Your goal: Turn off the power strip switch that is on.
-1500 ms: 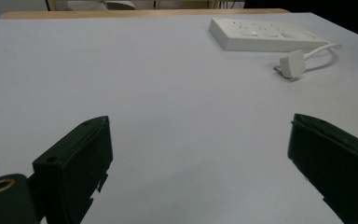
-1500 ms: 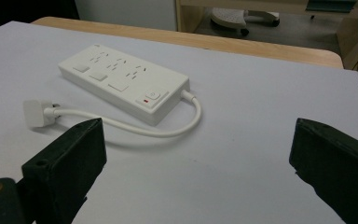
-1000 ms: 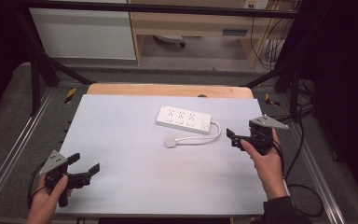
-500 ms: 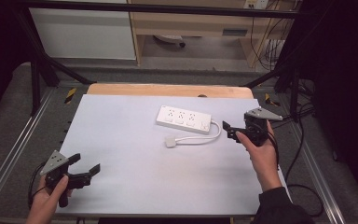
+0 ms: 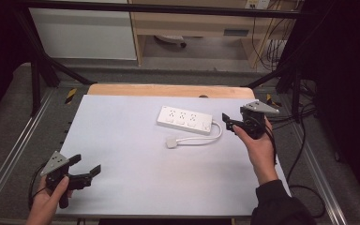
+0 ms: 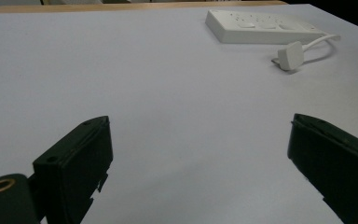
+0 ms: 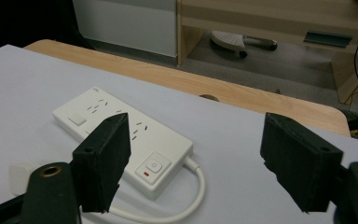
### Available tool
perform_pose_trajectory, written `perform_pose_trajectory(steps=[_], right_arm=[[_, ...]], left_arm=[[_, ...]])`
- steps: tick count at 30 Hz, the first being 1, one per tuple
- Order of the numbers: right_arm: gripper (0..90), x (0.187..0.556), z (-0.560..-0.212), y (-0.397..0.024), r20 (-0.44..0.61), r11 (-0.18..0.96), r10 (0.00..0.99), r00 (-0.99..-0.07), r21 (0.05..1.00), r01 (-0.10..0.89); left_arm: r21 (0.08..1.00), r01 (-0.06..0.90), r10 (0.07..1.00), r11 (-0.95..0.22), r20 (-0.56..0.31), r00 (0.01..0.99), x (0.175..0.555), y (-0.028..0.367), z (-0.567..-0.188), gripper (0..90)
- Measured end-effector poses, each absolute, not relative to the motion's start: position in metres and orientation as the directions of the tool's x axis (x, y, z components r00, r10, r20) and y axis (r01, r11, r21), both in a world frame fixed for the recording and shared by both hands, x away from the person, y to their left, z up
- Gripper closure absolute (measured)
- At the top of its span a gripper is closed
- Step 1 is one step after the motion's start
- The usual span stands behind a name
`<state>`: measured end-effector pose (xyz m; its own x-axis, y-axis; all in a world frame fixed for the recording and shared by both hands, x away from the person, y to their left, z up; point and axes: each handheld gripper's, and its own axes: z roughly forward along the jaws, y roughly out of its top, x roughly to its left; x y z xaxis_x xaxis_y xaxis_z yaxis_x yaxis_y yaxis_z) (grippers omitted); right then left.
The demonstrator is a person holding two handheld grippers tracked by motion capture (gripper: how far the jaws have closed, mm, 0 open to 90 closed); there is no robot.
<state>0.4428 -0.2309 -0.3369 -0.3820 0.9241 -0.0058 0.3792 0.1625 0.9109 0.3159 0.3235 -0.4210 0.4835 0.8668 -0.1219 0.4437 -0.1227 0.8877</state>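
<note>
two claws, left claw [image 5: 85, 168] and right claw [image 5: 230, 120], both apart; white mat [image 5: 136, 140] on wooden table [image 5: 168, 90]; power strip [image 5: 185, 120].

So there's a white power strip [image 5: 185, 120] lying flat on the tabletop [image 5: 122, 140], up around 1 o'clock from the middle, long side running roughly 10 to 4. Face up, rows of sockets on top, and a square switch [image 7: 153, 166] with a little red mark at its right end. A short white cord [image 5: 206, 138] leaves that end, loops back toward 6 o'clock and ends in a white plug [image 5: 171, 143] resting on the surface just in front of the strip, not touching it
</note>
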Motion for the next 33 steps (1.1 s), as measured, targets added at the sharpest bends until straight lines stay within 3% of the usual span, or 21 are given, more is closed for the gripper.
perform_pose_trajectory(steps=[10,20,33], right_arm=[[54.1,0.454,-0.335,-0.229,-0.027,0.166,0.93,-0.367,0.92,0.354],[74.5,0.462,-0.336,-0.22,-0.065,0.197,0.924,-0.376,0.926,0.323],[82.5,0.478,-0.343,-0.207,-0.083,0.209,0.92,-0.384,0.932,0.298]], left_arm=[[0.887,0.444,0.866,-0.122,-0.123,0.485,0.316,0.323,-0.421,6.4],[0.888,0.442,0.866,-0.127,-0.118,0.487,0.316,0.323,-0.421,6.5],[0.888,0.44,0.866,-0.132,-0.113,0.488,0.316,0.323,-0.421,6.4]])
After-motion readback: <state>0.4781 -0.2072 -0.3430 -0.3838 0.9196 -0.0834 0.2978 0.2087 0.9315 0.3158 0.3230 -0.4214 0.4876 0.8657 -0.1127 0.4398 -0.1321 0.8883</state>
